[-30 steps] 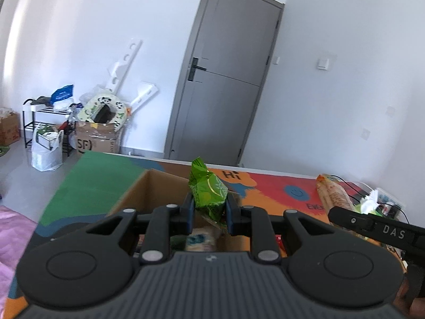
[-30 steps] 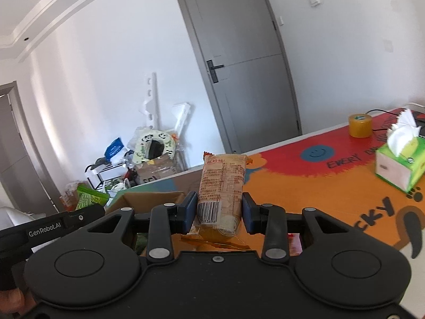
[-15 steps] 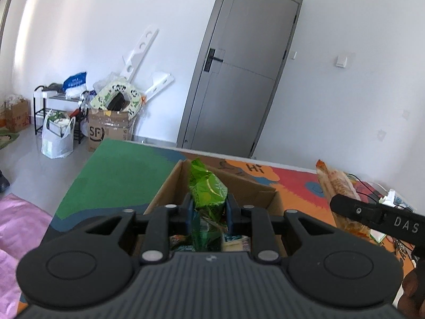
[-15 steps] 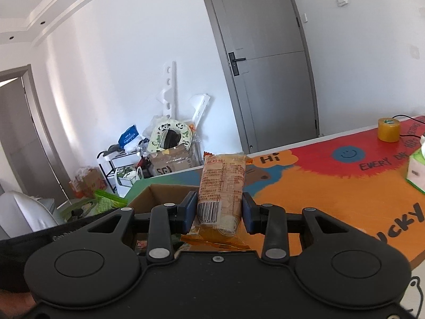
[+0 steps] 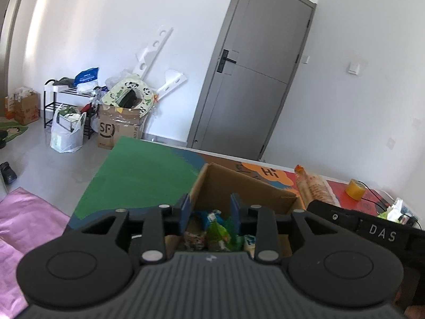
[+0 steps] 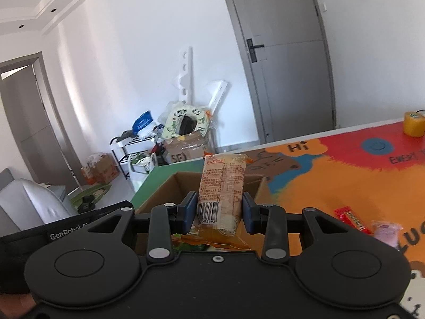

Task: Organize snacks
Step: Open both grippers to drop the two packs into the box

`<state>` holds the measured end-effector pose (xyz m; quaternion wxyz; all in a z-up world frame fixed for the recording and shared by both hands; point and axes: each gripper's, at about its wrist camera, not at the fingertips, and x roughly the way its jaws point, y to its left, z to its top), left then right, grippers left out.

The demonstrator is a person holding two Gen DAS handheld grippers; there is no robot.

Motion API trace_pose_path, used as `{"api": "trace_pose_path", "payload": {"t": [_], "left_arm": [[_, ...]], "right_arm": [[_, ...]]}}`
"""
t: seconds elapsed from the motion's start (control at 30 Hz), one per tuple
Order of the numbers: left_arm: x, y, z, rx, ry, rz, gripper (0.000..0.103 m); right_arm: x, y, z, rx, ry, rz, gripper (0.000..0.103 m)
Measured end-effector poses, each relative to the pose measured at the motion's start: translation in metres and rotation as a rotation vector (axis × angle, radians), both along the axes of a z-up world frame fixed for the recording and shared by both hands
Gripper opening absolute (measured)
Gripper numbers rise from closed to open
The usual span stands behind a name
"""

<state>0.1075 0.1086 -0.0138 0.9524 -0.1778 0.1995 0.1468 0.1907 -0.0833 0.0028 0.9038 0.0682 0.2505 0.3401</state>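
Above the cardboard box (image 5: 240,186), the left gripper (image 5: 209,210) is held with its jaws apart and nothing between them; a green snack packet (image 5: 217,232) lies inside. An orange biscuit pack (image 6: 221,188) is clamped upright by the right gripper (image 6: 220,210).

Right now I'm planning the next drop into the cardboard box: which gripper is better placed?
Right. The right gripper is shut on the orange snack pack just before the cardboard box. The left gripper hangs open over the box, empty.
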Motion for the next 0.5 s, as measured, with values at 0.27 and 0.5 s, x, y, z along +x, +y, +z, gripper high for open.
{"api": "trace_pose_path", "payload": {"t": [0.27,0.5], "left_arm": [[-0.004,-0.001,0.005,0.003,-0.015,0.015,0.048],[-0.001,-0.014,0.005,0.002,-0.022,-0.023,0.063]], "right_arm": [[0.003,-0.018,0.005,0.054,0.036,-0.025,0.056],[0.0,-0.045,-0.001,0.041,0.049,-0.088,0.056]]}}
